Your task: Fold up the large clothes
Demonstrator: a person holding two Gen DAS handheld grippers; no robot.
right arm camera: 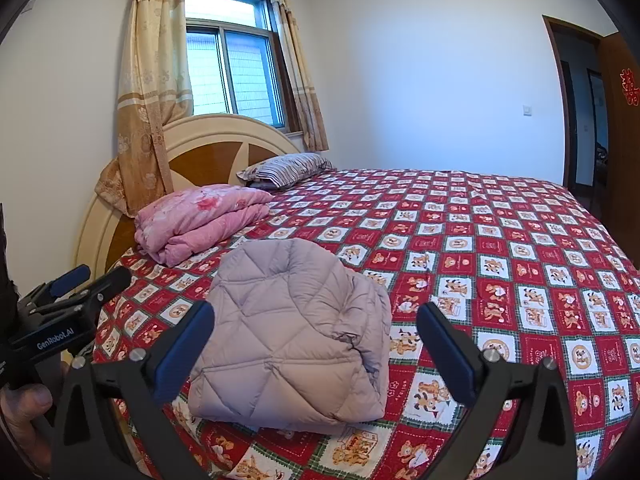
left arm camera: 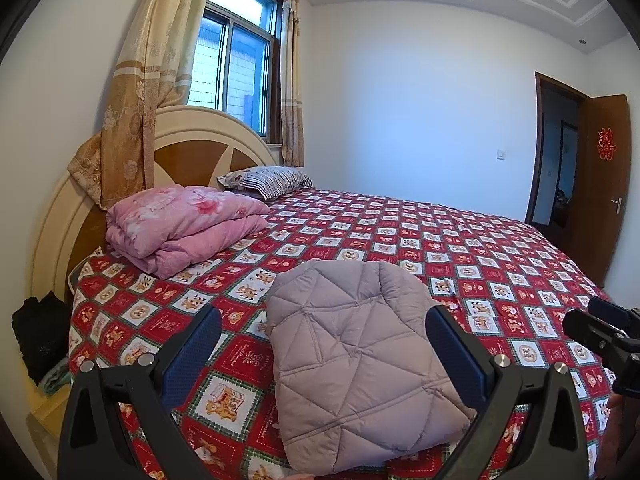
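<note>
- The quilted jacket [left arm camera: 360, 364] was sitting folded into a chunky bundle on the bedspread [left arm camera: 460, 248], near the front edge of the bed, with its rounded end pointing toward the far side.
- The left gripper [left arm camera: 324, 344] was held level, pointing across the bed, jaws spread wide, nothing between them. In the left wrist view the blue pads [left arm camera: 192, 352] framed the bundle on either side, but I couldn't tell if they were over it or a bit short of it. No contact that I could see.
- The right gripper [right arm camera: 316, 344] was pretty much the same deal: wide open, holding nothing, aimed across the bed with the jacket [right arm camera: 292, 344] framed between its fingers.
- From the right wrist view you could see the left one [right arm camera: 86, 280] off to the side, angled up a bit, with a thumb [right arm camera: 28, 400] of the person's hand wrapped on its handle.
- From the left wrist view the right one [left arm camera: 600, 320] poked in at the right edge, level with the bed, apart from the jacket.
- Further back, a folded pink quilt [left arm camera: 184, 224] lay by the headboard [left arm camera: 188, 132], with a striped pillow [left arm camera: 266, 180] just past it. Both were well apart from the jacket.
</note>
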